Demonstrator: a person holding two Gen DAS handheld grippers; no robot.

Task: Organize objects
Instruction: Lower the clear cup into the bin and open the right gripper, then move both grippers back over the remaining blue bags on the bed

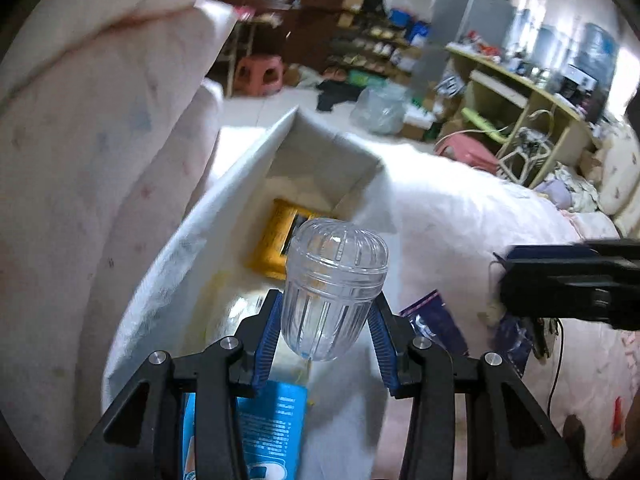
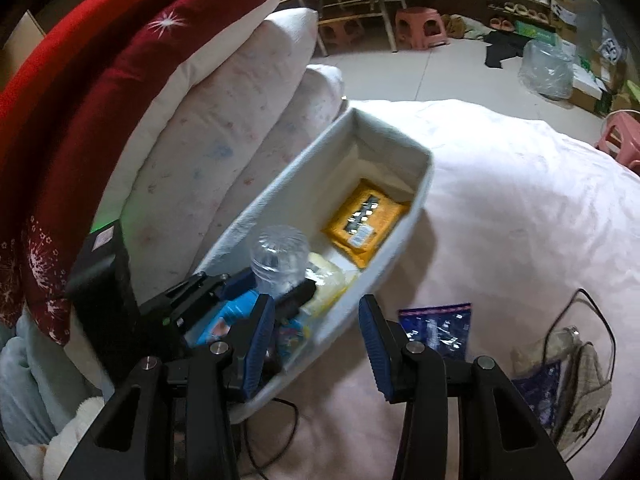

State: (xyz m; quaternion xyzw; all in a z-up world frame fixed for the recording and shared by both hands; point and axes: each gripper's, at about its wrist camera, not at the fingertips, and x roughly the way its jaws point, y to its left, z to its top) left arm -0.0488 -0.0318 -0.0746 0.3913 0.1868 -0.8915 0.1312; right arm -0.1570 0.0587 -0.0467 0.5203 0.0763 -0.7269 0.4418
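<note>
My left gripper (image 1: 326,312) is shut on a clear ribbed plastic jar (image 1: 334,284) and holds it over the long white fabric box (image 1: 240,168) on the bed. In the right wrist view the jar (image 2: 280,258) and left gripper (image 2: 276,284) hang over the near end of the box (image 2: 416,216). The box holds a yellow packet (image 2: 366,220), a pale yellow bag (image 2: 328,284) and a blue carton (image 1: 272,428). My right gripper (image 2: 318,340) is open and empty, just right of the box's near end. A dark blue packet (image 2: 438,330) lies on the sheet beside it.
Folded quilts and a red pillow (image 2: 120,80) press against the box's left side. A black cable (image 2: 592,320), a second blue packet (image 2: 540,392) and a cloth pouch (image 2: 588,392) lie on the pink sheet at right. Stools (image 2: 420,26) and shelves stand beyond the bed.
</note>
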